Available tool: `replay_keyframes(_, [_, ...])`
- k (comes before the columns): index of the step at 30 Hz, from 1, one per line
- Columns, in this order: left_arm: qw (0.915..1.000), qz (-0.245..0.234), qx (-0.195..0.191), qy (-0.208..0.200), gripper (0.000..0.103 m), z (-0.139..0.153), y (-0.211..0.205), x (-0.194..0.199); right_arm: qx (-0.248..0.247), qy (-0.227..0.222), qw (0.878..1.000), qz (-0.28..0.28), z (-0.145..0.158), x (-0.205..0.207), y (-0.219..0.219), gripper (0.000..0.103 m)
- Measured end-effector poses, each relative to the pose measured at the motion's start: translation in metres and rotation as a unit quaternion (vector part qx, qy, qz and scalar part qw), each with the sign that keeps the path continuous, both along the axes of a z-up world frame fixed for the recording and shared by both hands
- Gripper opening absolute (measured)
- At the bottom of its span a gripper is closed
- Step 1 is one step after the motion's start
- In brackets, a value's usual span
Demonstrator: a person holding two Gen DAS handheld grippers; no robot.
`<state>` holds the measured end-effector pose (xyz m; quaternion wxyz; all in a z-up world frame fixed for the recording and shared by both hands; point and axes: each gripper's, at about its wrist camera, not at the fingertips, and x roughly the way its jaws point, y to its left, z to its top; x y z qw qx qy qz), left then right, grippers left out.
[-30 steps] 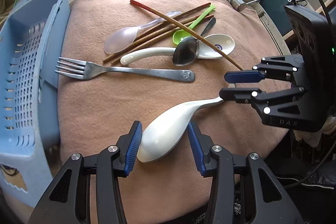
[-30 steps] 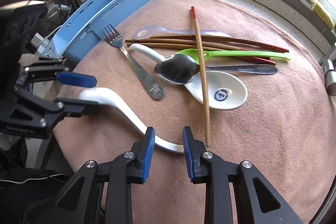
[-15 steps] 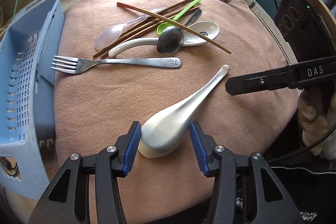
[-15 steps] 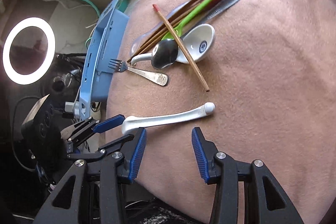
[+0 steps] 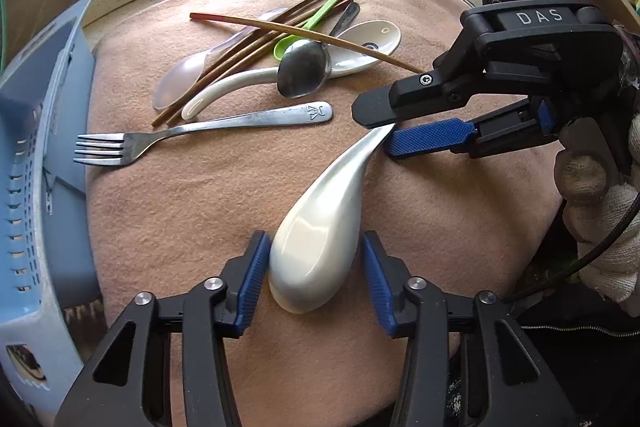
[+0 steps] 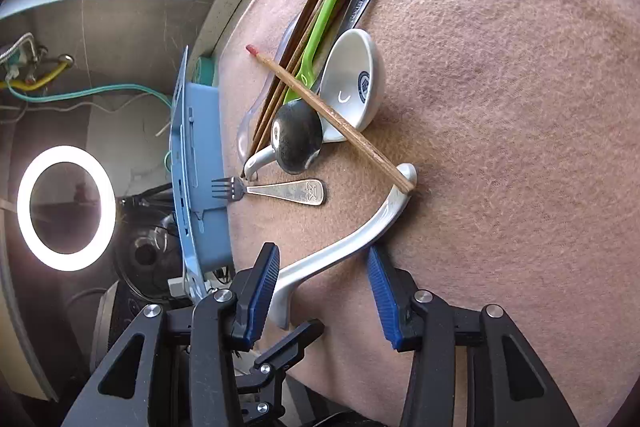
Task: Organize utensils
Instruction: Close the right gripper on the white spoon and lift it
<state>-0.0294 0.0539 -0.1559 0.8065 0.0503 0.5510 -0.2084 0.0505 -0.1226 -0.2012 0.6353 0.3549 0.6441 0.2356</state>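
- From the left wrist view, the left tongs (image 5: 314, 273) were seen spread wide around the bowl of the white ceramic spoon (image 5: 320, 227), which lay on the pink cloth (image 5: 200, 207); the left pad touched it, the right stood apart.
- The right tongs (image 5: 380, 125) were seen open at the handle tip.
- The fork (image 5: 192, 131) lay near the blue basket (image 5: 28, 187).
- From the right wrist view, the handle's curve and the spoon's tip against a chopstick (image 6: 332, 119) were shown, with the right tongs (image 6: 322, 293) wide astride the handle.
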Motion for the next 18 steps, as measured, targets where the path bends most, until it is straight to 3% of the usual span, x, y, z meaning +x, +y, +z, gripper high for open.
replay_keyframes(5, [0.9999, -0.003, -0.011, -0.003, 0.034, 0.003, 0.004, -0.004, 0.005, 0.001, 1.0, -0.02, -0.003, 0.002, 0.008, 0.04])
replay_keyframes(10, [0.9998, -0.012, -0.014, -0.008, 0.031, 0.005, 0.001, -0.012, -0.012, 0.002, 1.0, -0.028, -0.005, 0.005, 0.014, 0.02])
replay_keyframes(18, [0.9994, -0.008, -0.029, -0.013, 0.031, 0.012, 0.001, -0.023, 0.004, -0.007, 0.999, -0.033, 0.014, -0.006, 0.015, 0.015])
